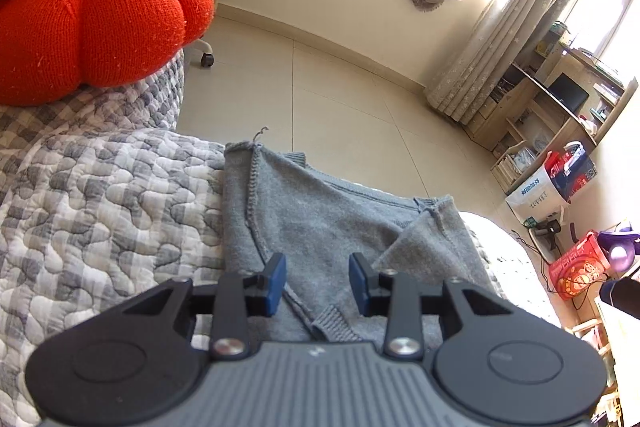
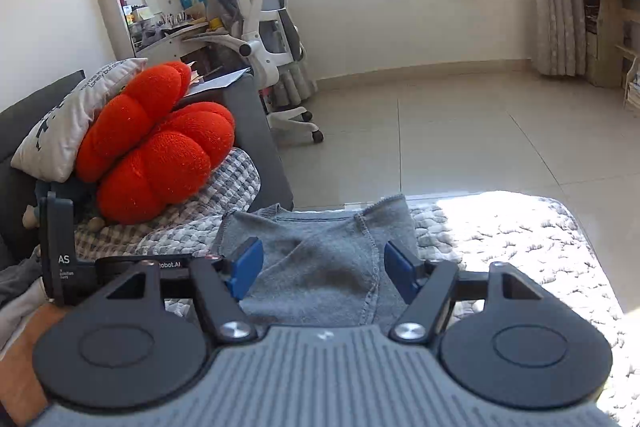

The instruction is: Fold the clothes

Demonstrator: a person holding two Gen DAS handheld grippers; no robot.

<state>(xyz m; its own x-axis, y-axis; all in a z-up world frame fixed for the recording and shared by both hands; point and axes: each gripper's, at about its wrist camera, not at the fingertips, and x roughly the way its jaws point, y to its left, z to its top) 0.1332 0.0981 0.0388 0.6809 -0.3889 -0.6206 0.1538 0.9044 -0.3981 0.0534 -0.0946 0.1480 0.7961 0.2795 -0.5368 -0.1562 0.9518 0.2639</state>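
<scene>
Garment: a grey knitted sweatshirt (image 1: 320, 227) (image 2: 320, 259), inside out with raised seams showing, lies partly folded on a grey-and-white checked quilted bed cover (image 1: 108, 207) (image 2: 500, 247), close to the edge nearest the floor
Fold detail: one corner flap is turned over on the garment's right side, and a ribbed cuff lies near the left gripper's base
Left gripper: the black left gripper with blue pads (image 1: 317, 281) hovers just above the grey sweatshirt; its jaws stand moderately apart with nothing between them but the cloth below
Right gripper: the black right gripper with blue pads (image 2: 324, 269) also sits over the sweatshirt, jaws spread wide and holding nothing
Beside the garment: a plump red knitted cushion (image 1: 80, 19) (image 2: 156, 147) rests on the bed cover to the left, with a white printed pillow (image 2: 68, 123) behind it
Room: pale tiled floor (image 1: 340, 87) (image 2: 460, 131), a white office chair (image 2: 272, 27), a bookshelf and beige curtains beyond
</scene>
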